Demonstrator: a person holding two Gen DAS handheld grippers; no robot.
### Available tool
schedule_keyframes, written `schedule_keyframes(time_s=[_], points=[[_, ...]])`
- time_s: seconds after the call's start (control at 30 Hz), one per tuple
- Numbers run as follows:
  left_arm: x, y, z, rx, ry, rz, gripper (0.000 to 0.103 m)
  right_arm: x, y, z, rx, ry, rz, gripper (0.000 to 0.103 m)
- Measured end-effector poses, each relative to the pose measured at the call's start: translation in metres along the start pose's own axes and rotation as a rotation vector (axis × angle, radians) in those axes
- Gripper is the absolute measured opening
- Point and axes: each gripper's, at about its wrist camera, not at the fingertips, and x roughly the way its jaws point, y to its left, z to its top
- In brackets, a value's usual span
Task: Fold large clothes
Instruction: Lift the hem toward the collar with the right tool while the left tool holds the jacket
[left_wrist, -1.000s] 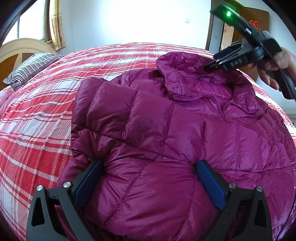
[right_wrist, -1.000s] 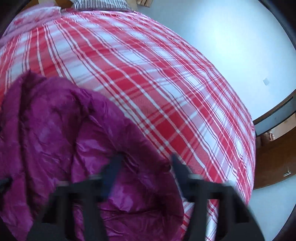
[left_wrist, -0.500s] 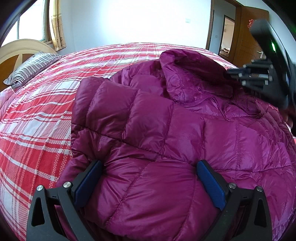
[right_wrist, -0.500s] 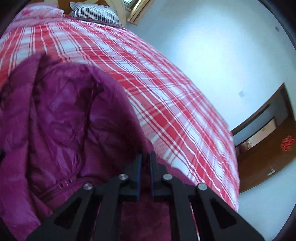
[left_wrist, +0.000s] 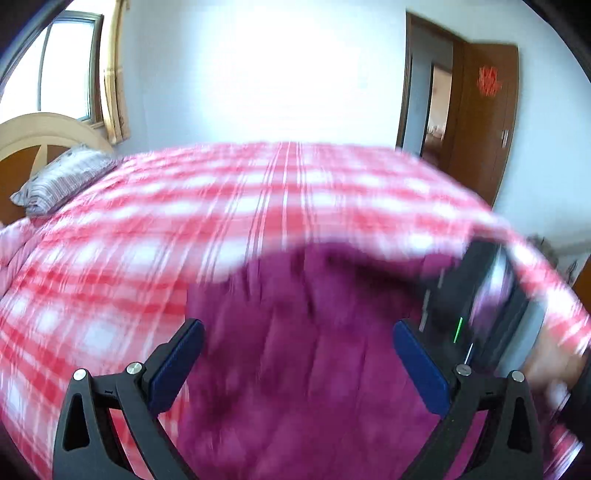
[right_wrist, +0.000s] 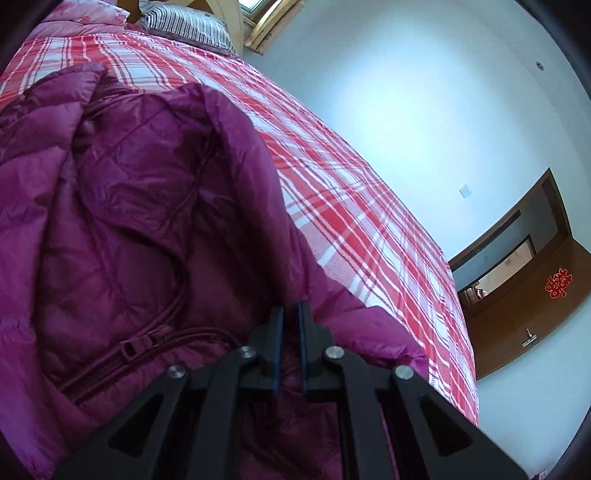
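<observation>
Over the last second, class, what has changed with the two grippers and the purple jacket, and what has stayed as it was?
The right gripper came down open onto the purple jacket, then shut on its edge. The left gripper swung off the padded front; its view is now blurred. It stays open, and the jacket stays on the plaid bed.

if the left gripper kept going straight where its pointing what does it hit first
Most likely the purple down jacket, which fills the space between and ahead of the left gripper's open fingers. The picture is motion-blurred, so depth is uncertain.

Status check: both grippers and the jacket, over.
Left gripper open, above the purple jacket. Right gripper shut on jacket's edge. Jacket on plaid bed, left view blurred. Nothing in the way.
</observation>
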Motion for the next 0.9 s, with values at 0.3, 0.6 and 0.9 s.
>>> schedule_keyframes(time_s=[0.3,0.6,0.9], points=[[0.116,0.027,0.077,0.006,0.094,0.150,0.102,0.000,0.004,-0.008,-0.011,-0.013,-0.021,0.009],[0.169,0.049,0.000,0.040,0.287,0.207,0.102,0.003,0.002,-0.010,-0.005,-0.015,-0.011,0.009],[0.168,0.044,-0.006,0.048,0.254,0.210,0.102,-0.034,-0.113,0.008,0.497,-0.052,0.192,0.017]])
